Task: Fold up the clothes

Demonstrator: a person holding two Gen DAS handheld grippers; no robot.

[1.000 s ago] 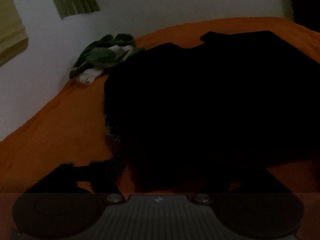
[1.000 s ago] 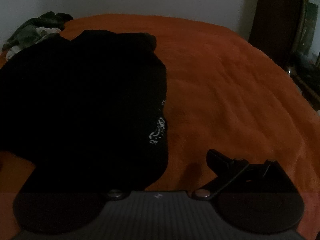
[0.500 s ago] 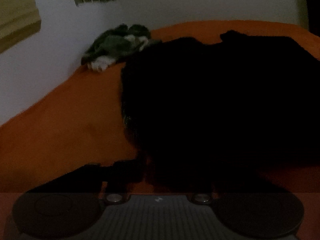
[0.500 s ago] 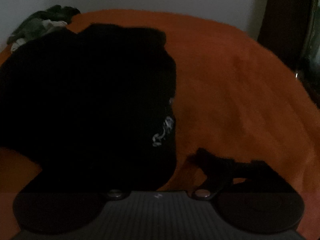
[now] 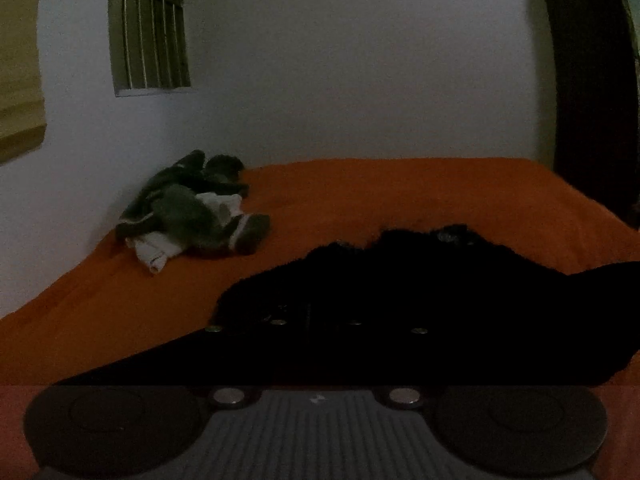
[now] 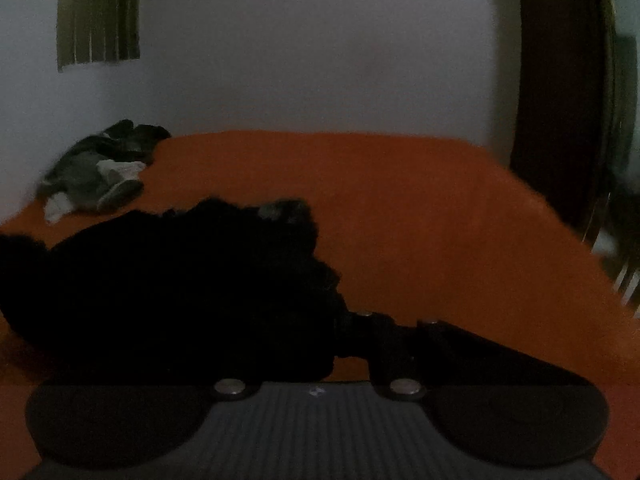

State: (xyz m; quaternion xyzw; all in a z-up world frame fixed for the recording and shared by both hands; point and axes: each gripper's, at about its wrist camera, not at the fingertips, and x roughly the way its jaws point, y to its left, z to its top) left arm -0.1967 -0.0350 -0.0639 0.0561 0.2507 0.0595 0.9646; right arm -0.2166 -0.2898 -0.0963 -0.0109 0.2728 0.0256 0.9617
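Item: black garment point(image 5: 400, 300), dark knit or fleece, bunched on the orange bed point(image 5: 400, 188). It sits at the bed's near edge, its near hem raised off the cover and its far part resting on it.

Left tongs point(image 5: 308, 324): together, jaws just drawn shut, clamped on the garment's near hem, though black on black hides the pads.

Right tongs point(image 6: 394, 322): jaws just closing, nearly together, at the garment's right-hand edge. Cloth meets them there, and the grip looks taken.

Purpose, as judged: two hem corners are held so the near half can be carried over toward the far half in one fold.

Also on bed: a heap of green-grey and white clothes point(image 5: 192, 212), at the far left corner by the wall point(image 5: 340, 80), well apart, likely awaiting folding.
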